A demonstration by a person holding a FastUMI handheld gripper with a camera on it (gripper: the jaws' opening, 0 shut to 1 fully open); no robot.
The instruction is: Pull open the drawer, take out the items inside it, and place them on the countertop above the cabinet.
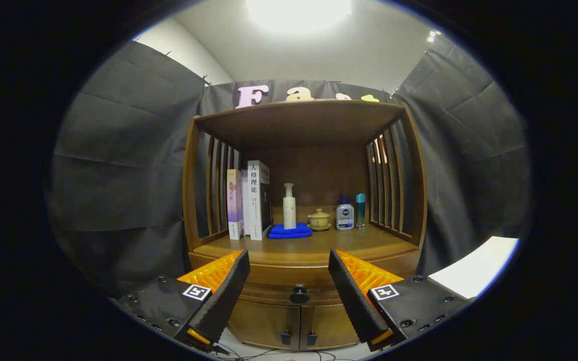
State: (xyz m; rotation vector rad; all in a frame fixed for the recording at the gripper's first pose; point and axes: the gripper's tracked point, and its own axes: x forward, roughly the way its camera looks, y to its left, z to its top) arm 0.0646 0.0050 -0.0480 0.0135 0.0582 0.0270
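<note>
You are facing the wooden cabinet (301, 200), whose surface (314, 245) is already carrying books (251, 200), a pump bottle (289, 206), a blue cloth (289, 231), a lidded cup (319, 219) and two small bottles (350, 212). The drawer (296, 290) is sitting shut. Your tool (289, 288) is standing open and empty, its fingers flanking the knob (299, 294). Closing off-centre is risking a slip off that small knob.

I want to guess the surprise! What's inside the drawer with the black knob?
Nothing to see yet. The drawer is shut, so its front and black knob hide whatever's inside. The gripper hangs open in front, one finger on each side of the knob.
</note>
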